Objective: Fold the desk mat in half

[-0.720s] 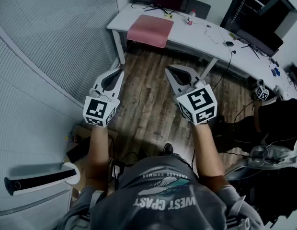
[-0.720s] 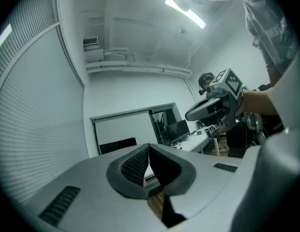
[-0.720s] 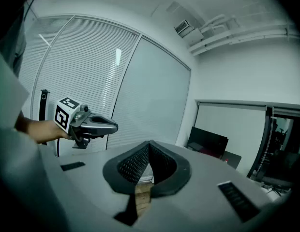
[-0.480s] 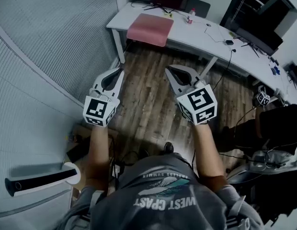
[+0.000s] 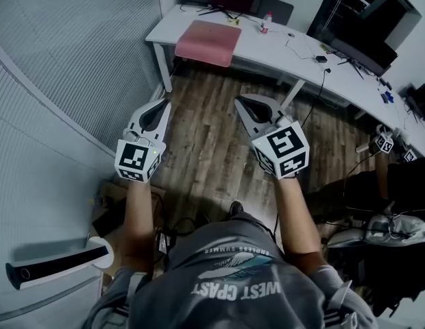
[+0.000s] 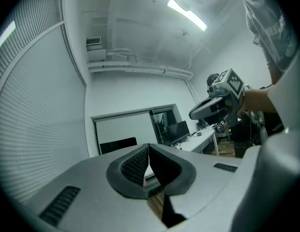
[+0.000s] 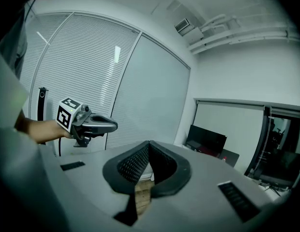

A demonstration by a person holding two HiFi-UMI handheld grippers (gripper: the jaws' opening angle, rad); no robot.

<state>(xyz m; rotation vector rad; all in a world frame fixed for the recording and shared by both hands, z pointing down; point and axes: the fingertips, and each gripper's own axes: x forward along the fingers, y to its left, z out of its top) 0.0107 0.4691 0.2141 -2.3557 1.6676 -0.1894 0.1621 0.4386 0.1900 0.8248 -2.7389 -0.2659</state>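
Pink desk mat [image 5: 208,42] at desk's [image 5: 295,50] left end, prob soft, floppy: pinch its near-edge corners. L gripper [image 5: 160,107] & R gripper [image 5: 241,103] both pressed together, empty, well off.

At my twelve o'clock, a white table [image 5: 271,49] carries a pink mat [image 5: 208,43]; bottle [image 5: 266,23] and cables [image 5: 299,49] lie toward one.

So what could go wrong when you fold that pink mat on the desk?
The left tongs and right tongs are both shut and empty, so they might just shove the pink mat unless they open first. The mat lies near the desk's front edge, so a push might slide it off. A small bottle and cables nearby could get knocked.
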